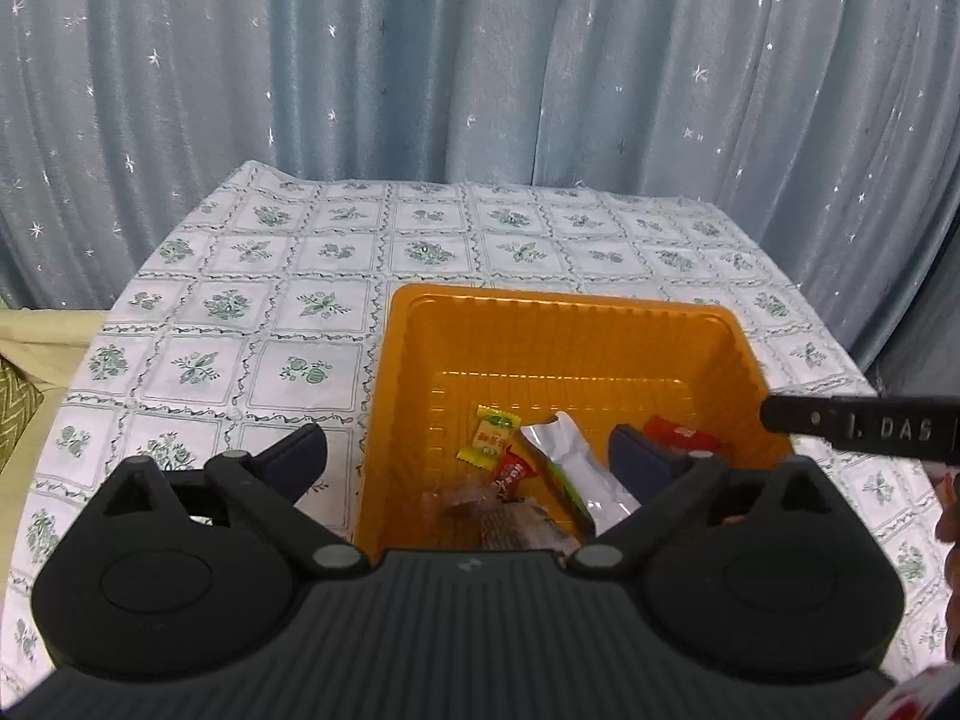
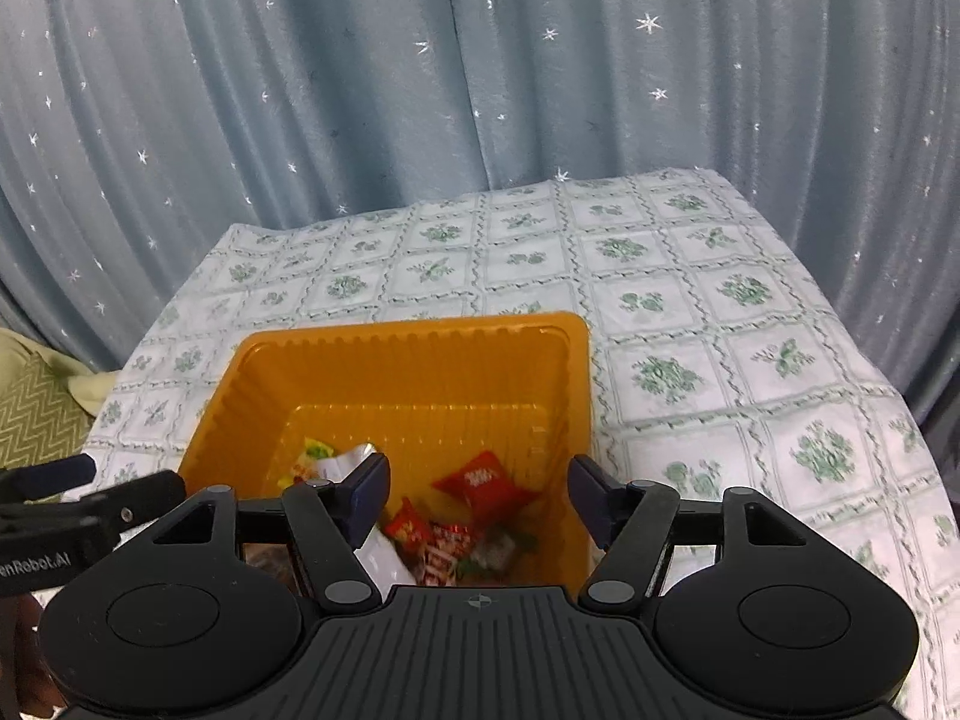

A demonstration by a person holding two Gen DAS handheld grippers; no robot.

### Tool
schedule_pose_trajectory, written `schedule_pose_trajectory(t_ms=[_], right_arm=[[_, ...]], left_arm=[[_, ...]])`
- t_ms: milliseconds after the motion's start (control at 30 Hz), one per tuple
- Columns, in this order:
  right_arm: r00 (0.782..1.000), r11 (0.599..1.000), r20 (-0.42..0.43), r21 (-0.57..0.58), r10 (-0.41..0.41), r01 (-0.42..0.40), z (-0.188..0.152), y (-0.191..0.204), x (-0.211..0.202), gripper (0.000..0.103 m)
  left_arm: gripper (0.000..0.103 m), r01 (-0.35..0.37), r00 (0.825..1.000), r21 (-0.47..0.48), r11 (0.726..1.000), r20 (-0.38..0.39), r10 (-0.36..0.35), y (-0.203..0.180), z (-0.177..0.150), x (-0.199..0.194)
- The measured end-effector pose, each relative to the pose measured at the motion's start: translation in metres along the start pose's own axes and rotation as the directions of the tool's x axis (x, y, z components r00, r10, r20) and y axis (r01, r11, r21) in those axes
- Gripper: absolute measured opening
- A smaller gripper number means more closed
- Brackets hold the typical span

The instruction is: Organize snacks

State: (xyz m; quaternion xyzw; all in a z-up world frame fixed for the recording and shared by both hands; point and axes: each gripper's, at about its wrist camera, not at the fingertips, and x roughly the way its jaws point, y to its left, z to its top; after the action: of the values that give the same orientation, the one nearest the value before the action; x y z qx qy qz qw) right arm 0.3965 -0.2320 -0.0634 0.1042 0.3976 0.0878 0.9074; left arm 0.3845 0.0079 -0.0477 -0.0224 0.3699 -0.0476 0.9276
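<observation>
Your left tool [image 1: 468,450] gapes wide and your right tool [image 2: 477,489] stands half apart, both empty above the bin [image 1: 558,306]. The snacks [image 2: 480,483] lie inside it: light, crinkly, slippery wrappers. Pinch any stray by its sealed edge.

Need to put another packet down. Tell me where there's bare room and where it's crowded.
Free: the orange bin's far half, and the tablecloth between bin and curtain. Crowded: the bin's near end, with the snacks piled and both open grippers over it.
</observation>
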Motion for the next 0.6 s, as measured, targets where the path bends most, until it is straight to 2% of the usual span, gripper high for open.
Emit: schedule_pose_trajectory(t_ms=[167, 600], right_arm=[[1.0, 1.0, -0.009, -0.002, 0.001, -0.001, -0.012, 0.004, -0.024, 0.067], [1.0, 1.0, 0.0, -0.013, 0.004, -0.004, -0.052, 0.023, -0.106, 0.069]], left_arm=[[0.103, 0.004, 1.0, -0.016, 1.0, 0.011, -0.004, -0.004, -0.007, -0.028], [0.103, -0.054, 0.998, -0.015, 0.998, 0.031, 0.055, -0.02, -0.042, -0.121]])
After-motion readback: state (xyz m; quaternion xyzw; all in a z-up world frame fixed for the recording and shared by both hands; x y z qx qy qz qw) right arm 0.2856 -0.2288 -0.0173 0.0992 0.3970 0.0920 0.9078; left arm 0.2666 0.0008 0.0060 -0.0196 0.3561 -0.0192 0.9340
